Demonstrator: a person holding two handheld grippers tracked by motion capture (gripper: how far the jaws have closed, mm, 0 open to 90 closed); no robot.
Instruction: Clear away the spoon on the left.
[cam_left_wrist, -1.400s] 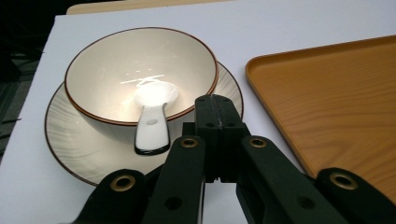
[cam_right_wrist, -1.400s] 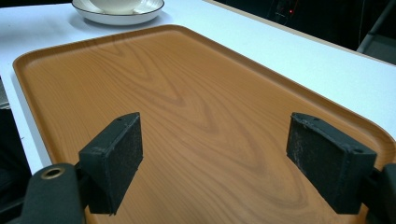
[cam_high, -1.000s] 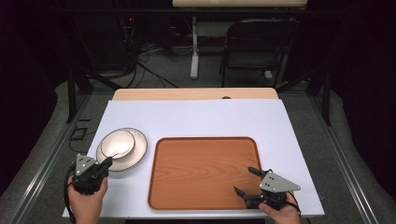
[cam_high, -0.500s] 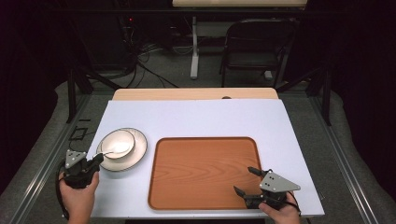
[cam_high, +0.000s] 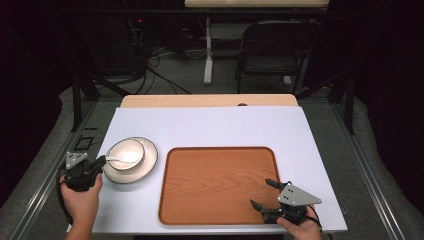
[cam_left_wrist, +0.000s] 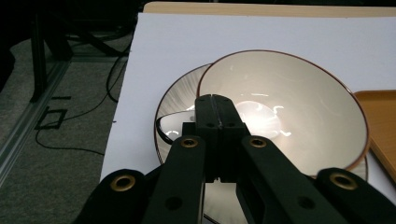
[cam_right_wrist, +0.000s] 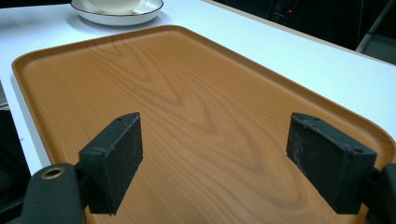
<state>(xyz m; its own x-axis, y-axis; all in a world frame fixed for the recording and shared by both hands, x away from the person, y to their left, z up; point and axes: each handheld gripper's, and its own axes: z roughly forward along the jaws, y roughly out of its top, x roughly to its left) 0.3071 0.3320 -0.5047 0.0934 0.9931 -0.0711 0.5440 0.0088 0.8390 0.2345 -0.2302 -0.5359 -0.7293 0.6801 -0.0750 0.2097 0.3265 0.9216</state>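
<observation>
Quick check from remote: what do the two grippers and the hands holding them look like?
Both grippers are black, each topped by a grey three-cornered plate: left gripper, right gripper. Brass-coloured eyelets mark the black links behind the fingers, whose pads are flat and rough. A black cable trails from the left gripper. No sleeves show at the wrists.

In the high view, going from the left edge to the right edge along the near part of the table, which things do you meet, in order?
left gripper → plate with the bowl on it → wooden tray → right gripper
</observation>
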